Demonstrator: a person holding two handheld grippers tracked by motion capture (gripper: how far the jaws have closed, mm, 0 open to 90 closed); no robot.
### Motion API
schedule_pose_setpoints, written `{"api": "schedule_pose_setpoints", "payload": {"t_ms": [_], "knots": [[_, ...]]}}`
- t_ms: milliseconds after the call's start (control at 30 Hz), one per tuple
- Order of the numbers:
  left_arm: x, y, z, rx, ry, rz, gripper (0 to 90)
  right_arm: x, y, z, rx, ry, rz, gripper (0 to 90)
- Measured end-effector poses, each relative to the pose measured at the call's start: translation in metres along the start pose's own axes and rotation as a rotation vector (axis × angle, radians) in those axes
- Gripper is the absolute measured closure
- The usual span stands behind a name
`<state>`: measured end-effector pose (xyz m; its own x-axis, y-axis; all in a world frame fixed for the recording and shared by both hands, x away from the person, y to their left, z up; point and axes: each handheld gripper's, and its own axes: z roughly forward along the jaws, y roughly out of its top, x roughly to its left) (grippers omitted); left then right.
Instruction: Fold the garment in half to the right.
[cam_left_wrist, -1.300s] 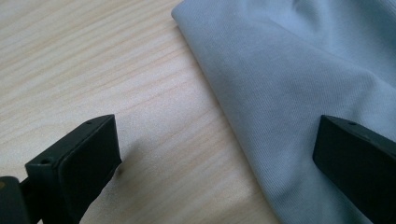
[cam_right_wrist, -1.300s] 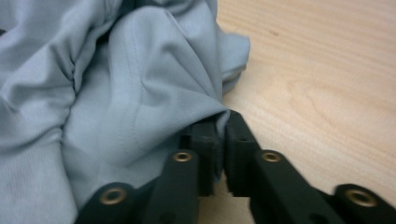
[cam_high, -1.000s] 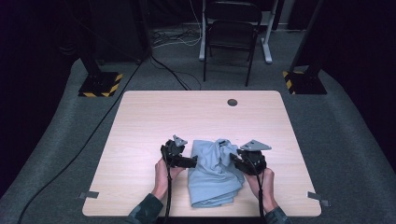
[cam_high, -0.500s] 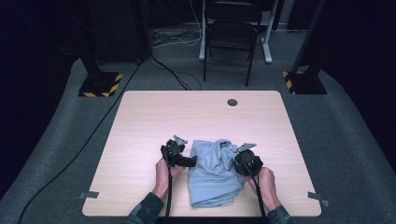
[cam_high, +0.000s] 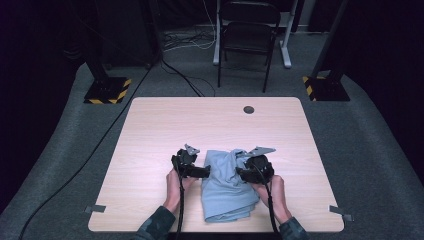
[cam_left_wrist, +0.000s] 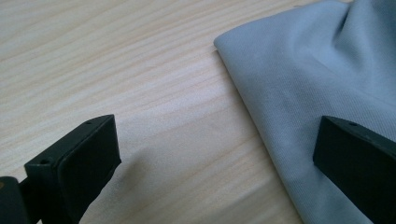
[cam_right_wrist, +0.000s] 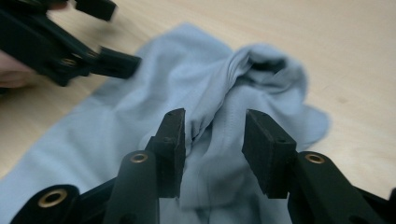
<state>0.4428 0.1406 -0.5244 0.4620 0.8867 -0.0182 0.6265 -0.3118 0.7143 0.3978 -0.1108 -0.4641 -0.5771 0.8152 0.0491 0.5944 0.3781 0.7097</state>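
Chair (cam_high: 248, 37) behind table (cam_high: 150, 125), cloth (cam_high: 225, 192) betw. grippers (cables on floor)

A light grey-blue cloth (cam_high: 225, 187) lies folded and rumpled in the lower centre of the high view, near the table's front edge. Its upper right part is bunched into a raised fold; its lower part lies flatter.
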Motion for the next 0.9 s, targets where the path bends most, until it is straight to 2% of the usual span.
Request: {"api": "schedule_pose_setpoints", "payload": {"t_ms": [100,133,200,233,267,300,333,400,467,500,533,600,700,767,900], "knots": [[0.0,0.0,0.001,0.001,0.002,0.001,0.0,-0.008,-0.002,0.024,0.024,0.054,0.068,55.8],[0.0,0.0,0.002,0.002,0.002,0.001,0.0,-0.008,-0.003,0.028,0.024,0.064,0.078,55.9],[-0.001,-0.001,0.004,0.011,0.001,0.002,0.0,-0.008,-0.002,0.036,0.03,0.053,0.078,61.3],[-0.001,-0.001,0.004,0.011,0.001,0.002,0.0,-0.008,-0.002,0.036,0.03,0.053,0.078,61.3],[-0.003,-0.001,0.006,0.014,0.005,0.003,0.0,-0.007,-0.004,0.044,0.033,0.042,0.072,75.4],[-0.003,-0.001,0.006,0.014,0.005,0.003,0.0,-0.007,-0.004,0.044,0.033,0.042,0.072,75.4],[-0.004,0.0,0.005,0.017,0.018,0.02,0.0,-0.008,-0.007,0.047,0.019,0.011,0.063,84.8],[-0.004,-0.001,0.005,0.019,0.02,0.02,0.0,-0.012,-0.01,0.045,0.004,0.006,0.083,86.2],[-0.003,-0.001,0.005,0.019,0.019,0.017,0.0,-0.014,-0.013,0.036,-0.029,-0.038,0.076,86.6],[-0.003,-0.001,0.005,0.019,0.019,0.017,0.0,-0.014,-0.013,0.036,-0.029,-0.038,0.076,86.6],[-0.004,-0.001,0.005,0.02,0.021,0.018,0.0,-0.018,-0.015,0.02,-0.069,-0.077,0.071,86.8],[-0.004,-0.001,0.005,0.02,0.02,0.016,0.0,-0.024,-0.017,0.012,-0.076,-0.087,0.083,86.9],[-0.005,-0.001,0.005,0.021,0.018,0.017,0.0,-0.03,-0.024,0.013,-0.049,-0.096,0.095,86.8],[-0.005,-0.001,0.005,0.021,0.017,0.018,0.0,-0.033,-0.032,0.027,-0.001,-0.117,0.076,86.4],[-0.004,0.0,0.004,0.019,-0.001,0.023,0.0,-0.034,-0.028,0.027,0.007,-0.092,0.081,80.4]]}}
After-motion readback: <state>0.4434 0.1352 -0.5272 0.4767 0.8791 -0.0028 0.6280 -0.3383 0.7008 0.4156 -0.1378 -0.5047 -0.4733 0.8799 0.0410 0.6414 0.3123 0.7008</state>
